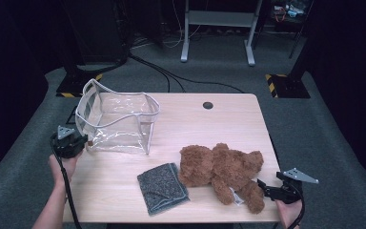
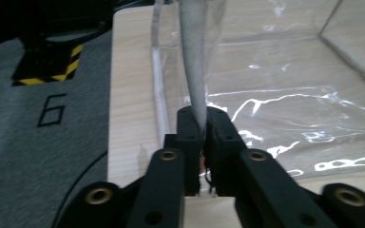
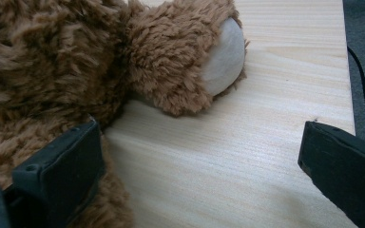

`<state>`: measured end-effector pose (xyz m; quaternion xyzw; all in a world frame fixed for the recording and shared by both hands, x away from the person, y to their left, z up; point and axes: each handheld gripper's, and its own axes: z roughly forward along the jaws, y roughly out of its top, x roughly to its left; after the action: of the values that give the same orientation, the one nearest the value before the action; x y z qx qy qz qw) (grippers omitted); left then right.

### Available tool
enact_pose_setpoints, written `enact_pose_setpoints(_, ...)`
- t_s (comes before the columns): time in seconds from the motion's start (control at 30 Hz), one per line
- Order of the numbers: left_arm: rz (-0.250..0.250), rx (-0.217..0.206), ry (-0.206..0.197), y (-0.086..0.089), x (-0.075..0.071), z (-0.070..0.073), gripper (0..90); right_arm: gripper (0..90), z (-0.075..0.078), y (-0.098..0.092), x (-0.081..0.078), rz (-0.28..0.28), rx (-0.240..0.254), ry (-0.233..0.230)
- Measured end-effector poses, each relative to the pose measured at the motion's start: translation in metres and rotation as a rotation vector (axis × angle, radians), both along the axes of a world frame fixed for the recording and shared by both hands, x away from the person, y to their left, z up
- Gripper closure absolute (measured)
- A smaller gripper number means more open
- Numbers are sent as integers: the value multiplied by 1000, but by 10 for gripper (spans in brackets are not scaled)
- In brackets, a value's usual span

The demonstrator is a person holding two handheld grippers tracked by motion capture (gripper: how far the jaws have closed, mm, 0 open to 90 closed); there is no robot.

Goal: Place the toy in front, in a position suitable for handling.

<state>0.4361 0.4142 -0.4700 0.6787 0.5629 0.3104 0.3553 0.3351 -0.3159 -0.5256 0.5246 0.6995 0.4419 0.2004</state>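
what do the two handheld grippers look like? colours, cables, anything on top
Both are black. The left gripper and the right gripper each carry a grey three-cornered plate on top and trail a black cable. The jaws are blocky black fingers with round brass-coloured pins at the joints. The forearms are bare, with no sleeve showing.

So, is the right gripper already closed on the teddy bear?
No, the right gripper stands wide open, one jaw beside the teddy bear.

Teddy bear cropped at frame edge
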Motion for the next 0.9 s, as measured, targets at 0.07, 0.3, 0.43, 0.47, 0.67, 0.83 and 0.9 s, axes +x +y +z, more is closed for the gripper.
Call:
enact_pose_setpoints(0.07,11,-1,21,-4,-4,-1,558,7,0,0,0,0,0,0)
enact_pose_setpoints(0.3,19,-10,2,-27,-29,-13,289,7,0,0,0,1,-4,1)
enact_pose_setpoints(0.43,-5,-17,-12,-39,-38,-12,281,7,0,0,0,0,-4,1)
enact_pose_setpoints(0.47,-38,-8,-24,-51,-43,-10,281,7,0,0,0,1,-6,0)
enact_pose_setpoints(0.67,-133,24,-66,-90,-48,-2,284,7,0,0,0,-2,-7,1)
enact_pose_setpoints(0.83,-206,65,-68,-122,-43,-1,285,7,0,0,0,-3,-5,0)
enact_pose_setpoints(0.9,-226,62,-66,-135,-40,-2,288,8,0,0,0,-2,-6,0)
